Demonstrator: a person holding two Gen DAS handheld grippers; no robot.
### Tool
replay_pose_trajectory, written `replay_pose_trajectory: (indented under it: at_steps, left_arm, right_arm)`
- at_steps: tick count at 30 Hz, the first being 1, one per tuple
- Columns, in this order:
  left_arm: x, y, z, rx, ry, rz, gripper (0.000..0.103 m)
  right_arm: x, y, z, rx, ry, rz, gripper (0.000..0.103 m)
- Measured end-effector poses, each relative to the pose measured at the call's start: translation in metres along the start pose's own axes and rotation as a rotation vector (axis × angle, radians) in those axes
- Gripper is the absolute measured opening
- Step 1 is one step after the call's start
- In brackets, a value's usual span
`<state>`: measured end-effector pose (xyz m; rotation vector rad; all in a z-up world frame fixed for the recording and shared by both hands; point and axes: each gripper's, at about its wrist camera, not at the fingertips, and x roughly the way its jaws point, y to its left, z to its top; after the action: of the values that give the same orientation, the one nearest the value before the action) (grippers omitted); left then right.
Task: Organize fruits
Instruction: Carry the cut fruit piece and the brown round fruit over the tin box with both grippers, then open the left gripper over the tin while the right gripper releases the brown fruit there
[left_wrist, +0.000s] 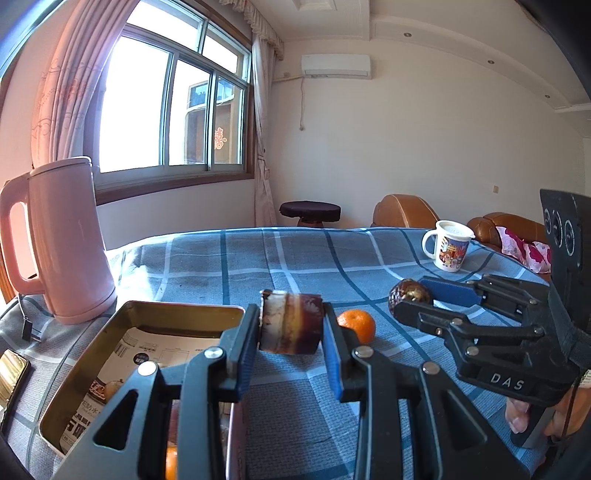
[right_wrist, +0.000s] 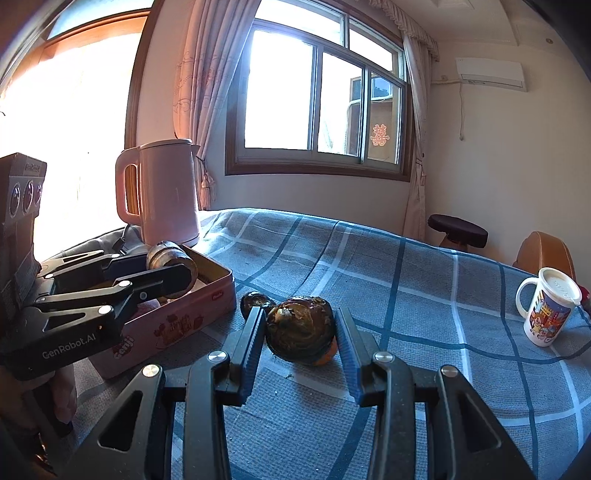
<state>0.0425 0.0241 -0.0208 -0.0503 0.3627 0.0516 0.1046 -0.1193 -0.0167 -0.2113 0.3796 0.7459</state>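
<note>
My left gripper (left_wrist: 290, 325) is shut on a dark brown cut fruit piece (left_wrist: 291, 322), held above the right rim of the open pink tin box (left_wrist: 177, 308); it also shows in the right wrist view (right_wrist: 173, 271) over the tin box (right_wrist: 173, 325). My right gripper (right_wrist: 301, 332) is open around a dark wrinkled fruit (right_wrist: 301, 328) that rests on the tablecloth, fingers not clearly touching it. A small orange (left_wrist: 357, 325) lies on the cloth, partly hidden behind the dark fruit in the right wrist view. Another small dark fruit (right_wrist: 253, 301) lies beside the box.
A pink kettle (left_wrist: 66, 240) stands behind the box at the left. A white printed mug (left_wrist: 448, 245) stands at the far right of the blue checked tablecloth (left_wrist: 295, 258). A gold item (left_wrist: 13, 373) lies at the left edge. An orange piece (left_wrist: 170, 461) shows in the box.
</note>
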Motion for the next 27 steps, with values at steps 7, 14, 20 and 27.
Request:
replay_pose_trajectory:
  at_steps: [7,14,20,27]
  left_arm:
    - [-0.005,0.017,-0.001,-0.023,0.008,0.023,0.034]
    - [-0.008,0.034,-0.003,-0.045,0.02,0.046,0.034]
    - [-0.01,0.049,-0.004,-0.06,0.036,0.08,0.034]
    - [-0.012,0.066,-0.006,-0.081,0.052,0.109,0.034]
  right_arm:
    - [0.008,0.017,0.009,-0.024,0.019,0.037,0.041]
    - [0.013,0.034,0.019,-0.058,0.018,0.062,0.041]
    - [0.017,0.048,0.027,-0.085,0.019,0.09,0.041]
    - [0.023,0.063,0.037,-0.114,0.02,0.116,0.041]
